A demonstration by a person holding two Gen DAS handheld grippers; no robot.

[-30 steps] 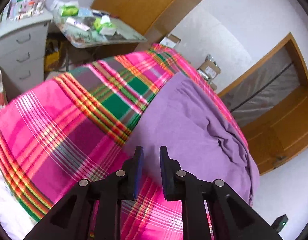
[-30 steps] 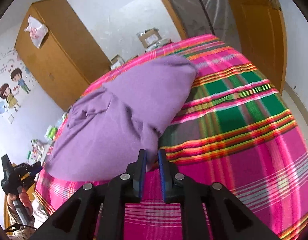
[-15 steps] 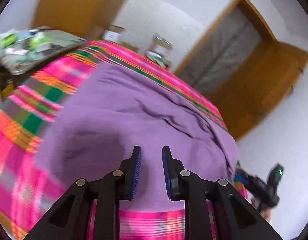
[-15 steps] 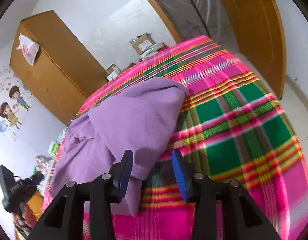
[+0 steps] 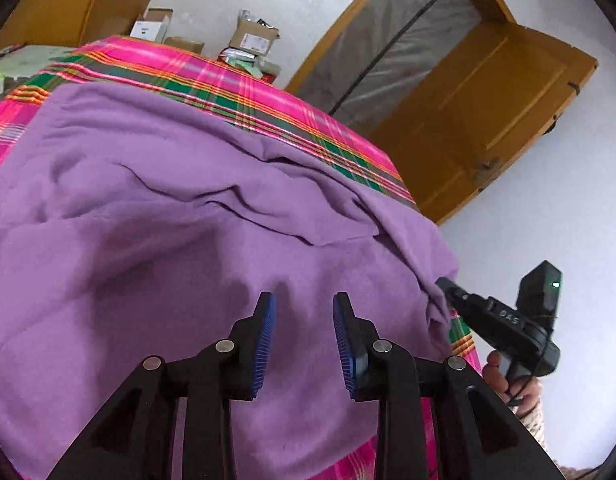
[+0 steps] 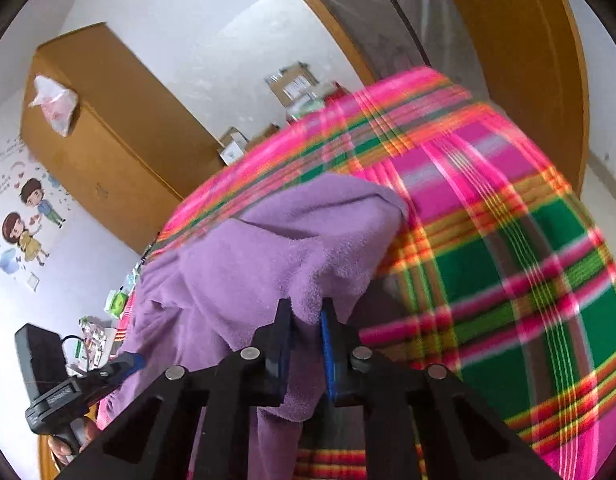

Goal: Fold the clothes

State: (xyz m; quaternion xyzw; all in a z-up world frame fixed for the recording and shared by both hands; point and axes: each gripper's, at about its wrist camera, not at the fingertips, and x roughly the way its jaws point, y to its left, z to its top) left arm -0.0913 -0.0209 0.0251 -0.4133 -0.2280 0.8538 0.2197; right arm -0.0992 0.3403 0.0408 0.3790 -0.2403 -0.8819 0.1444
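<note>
Both views are brightly and evenly lit by soft daylight, with no glare. A soft shadow of the left gripper falls on the purple cloth just ahead of it. The plaid bedcover is motion-blurred in the right view. Fisheye bending curves the door; corners are black.
</note>
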